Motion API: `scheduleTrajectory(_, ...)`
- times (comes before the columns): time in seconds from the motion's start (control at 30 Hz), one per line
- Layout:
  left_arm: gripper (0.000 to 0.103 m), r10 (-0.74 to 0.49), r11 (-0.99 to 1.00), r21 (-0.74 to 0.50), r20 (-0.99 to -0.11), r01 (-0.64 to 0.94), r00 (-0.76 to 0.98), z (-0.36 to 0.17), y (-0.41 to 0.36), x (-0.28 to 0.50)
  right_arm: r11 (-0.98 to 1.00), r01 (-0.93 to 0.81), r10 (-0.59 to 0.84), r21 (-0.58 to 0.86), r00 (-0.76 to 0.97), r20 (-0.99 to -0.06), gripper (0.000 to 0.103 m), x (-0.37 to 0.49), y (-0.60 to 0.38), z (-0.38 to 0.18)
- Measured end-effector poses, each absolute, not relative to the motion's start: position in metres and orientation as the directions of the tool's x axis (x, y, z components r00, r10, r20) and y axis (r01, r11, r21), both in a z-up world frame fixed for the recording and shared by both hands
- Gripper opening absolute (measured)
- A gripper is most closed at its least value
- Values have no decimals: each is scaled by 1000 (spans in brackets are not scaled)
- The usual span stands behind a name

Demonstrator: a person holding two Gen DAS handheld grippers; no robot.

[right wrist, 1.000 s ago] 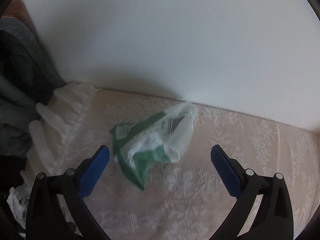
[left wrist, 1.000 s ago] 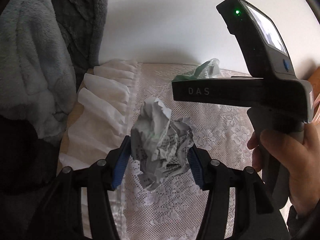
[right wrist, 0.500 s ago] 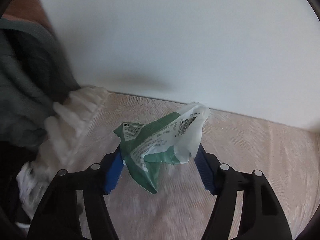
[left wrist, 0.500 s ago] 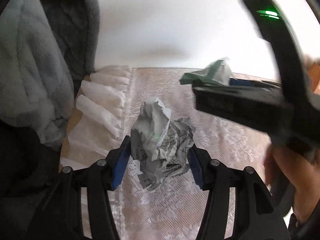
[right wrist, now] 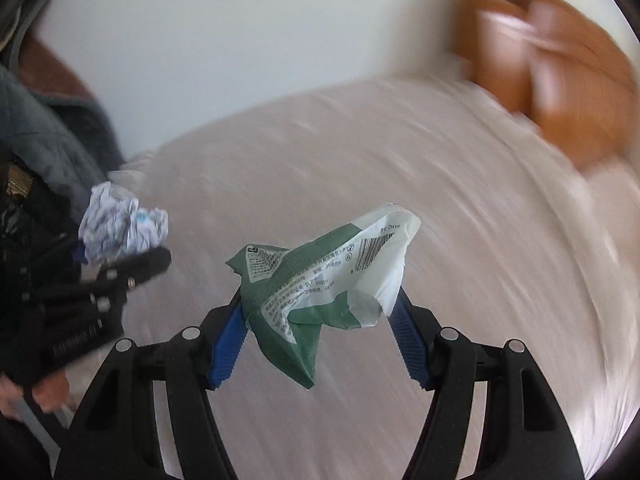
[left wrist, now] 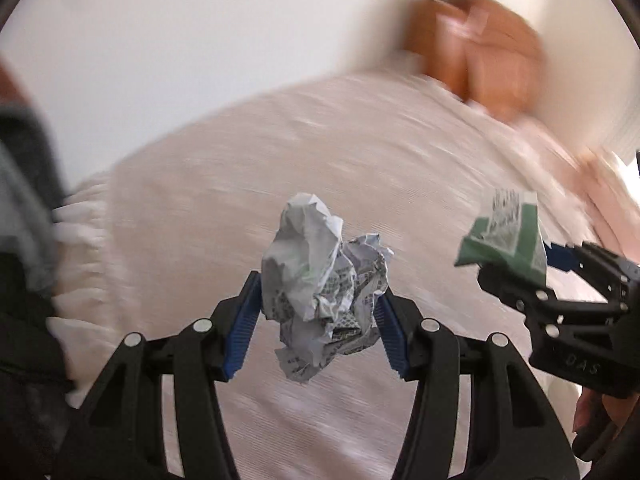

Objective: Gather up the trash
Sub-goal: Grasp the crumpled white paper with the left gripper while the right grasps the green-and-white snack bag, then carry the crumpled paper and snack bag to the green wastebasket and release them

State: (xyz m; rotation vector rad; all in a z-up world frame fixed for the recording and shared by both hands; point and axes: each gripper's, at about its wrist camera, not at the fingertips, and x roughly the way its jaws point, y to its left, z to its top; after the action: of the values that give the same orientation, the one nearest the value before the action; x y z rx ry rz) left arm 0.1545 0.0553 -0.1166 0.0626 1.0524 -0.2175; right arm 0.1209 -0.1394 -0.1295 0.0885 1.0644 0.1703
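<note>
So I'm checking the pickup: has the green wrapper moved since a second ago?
Yes. The green wrapper left the lace bedcover, now raised in the right gripper.

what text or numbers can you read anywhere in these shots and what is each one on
"D A S": on the black body of the right gripper, seen from the left wrist view.
"6 9": first barcode digits on the green and white wrapper; the rest is hidden by a fold.
"350": in the wrapper's small print; the other lines are too small to read.
Crumpled paper in the left gripper: printed, but unreadable.

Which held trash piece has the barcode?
The green-and-white wrapper in the right gripper; the left gripper holds crumpled printed paper.
</note>
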Motion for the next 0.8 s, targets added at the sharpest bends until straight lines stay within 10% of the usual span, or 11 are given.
scheduleTrajectory(0.8,53,-438,480,-70,-883,874,170,-117,-241,-12,730,664,-201,163,436,-877,68,-177,-375,-142)
